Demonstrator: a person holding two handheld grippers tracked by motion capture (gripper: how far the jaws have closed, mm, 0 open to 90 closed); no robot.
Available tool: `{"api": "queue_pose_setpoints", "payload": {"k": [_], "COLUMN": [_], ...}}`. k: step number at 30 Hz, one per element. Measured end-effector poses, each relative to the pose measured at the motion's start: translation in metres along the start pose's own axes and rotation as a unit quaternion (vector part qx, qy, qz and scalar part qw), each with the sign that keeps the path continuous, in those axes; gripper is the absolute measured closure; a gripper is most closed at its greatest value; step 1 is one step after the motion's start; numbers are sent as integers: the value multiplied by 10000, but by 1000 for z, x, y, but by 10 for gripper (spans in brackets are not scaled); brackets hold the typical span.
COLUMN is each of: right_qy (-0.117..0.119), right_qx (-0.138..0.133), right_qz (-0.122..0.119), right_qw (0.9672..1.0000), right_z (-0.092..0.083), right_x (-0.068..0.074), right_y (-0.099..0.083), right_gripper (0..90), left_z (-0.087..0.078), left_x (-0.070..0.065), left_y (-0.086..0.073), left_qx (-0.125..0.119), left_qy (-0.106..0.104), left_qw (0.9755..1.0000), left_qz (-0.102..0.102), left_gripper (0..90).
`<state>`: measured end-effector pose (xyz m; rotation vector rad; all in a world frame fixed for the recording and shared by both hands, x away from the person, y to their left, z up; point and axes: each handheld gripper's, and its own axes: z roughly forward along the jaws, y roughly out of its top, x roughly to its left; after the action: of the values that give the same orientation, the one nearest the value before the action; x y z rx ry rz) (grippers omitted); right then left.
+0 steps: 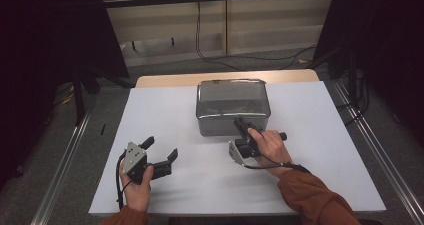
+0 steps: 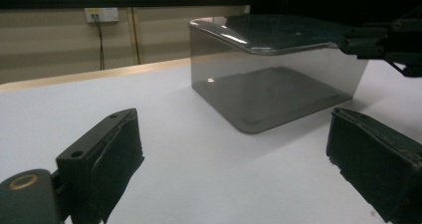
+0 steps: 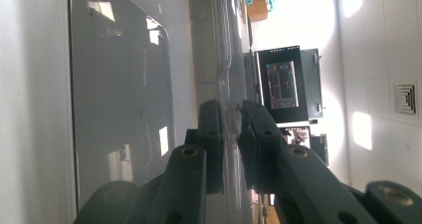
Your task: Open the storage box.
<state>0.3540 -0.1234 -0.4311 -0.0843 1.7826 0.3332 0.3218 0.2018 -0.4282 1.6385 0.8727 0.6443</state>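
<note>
A smoky grey see-through box (image 1: 232, 105) with a glossy lid (image 2: 268, 32) stands at the middle of the white table (image 1: 165, 115). My right gripper (image 1: 241, 124) reaches the box's near side, rolled onto its side. In the right gripper view its jaws (image 3: 231, 119) are shut on the thin rim of the lid (image 3: 226, 59), with the box wall (image 3: 119, 84) to the left. My left gripper (image 1: 161, 147) rests low at the near left, well apart from the box. Its jaws (image 2: 234, 134) stand wide open with bare table between them, facing the box (image 2: 273, 84) and the right gripper (image 2: 383, 42).
The white sheet covers a wooden tabletop whose far edge (image 1: 225, 77) shows behind the box. Metal rails (image 1: 65, 155) run along both sides of the table. Cables (image 1: 210, 55) lie on the floor beyond, in front of a pale wall unit.
</note>
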Motion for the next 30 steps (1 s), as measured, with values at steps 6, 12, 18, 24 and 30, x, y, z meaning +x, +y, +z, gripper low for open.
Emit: {"api": "queue_pose_setpoints", "payload": {"k": [6, 12, 18, 24, 30], "right_qy": [9, -7, -34, -61, -130], "right_qx": [29, -10, -19, -15, -69], "right_qz": [51, 82, 141, 144, 167], "right_qw": [10000, 10000, 9999, 9999, 9998], "right_z": [-1, 0, -1, -2, -2], "right_x": [-1, -4, -7, -9, -13], "right_y": [0, 1, 0, 1, 0], "right_gripper": [794, 795, 798, 800, 804], "left_z": [8, 11, 15, 22, 31], "left_x": [1, 3, 0, -4, -5], "left_y": [1, 4, 7, 11, 15], "left_qx": [50, 0, -29, 37, 24], "left_qy": [-147, -169, -321, -436, -583], "left_qw": [9999, 9998, 9994, 9990, 9982], "left_qz": [-10, -48, -154, -25, -134], "left_gripper": [65, 49, 43, 44, 40]}}
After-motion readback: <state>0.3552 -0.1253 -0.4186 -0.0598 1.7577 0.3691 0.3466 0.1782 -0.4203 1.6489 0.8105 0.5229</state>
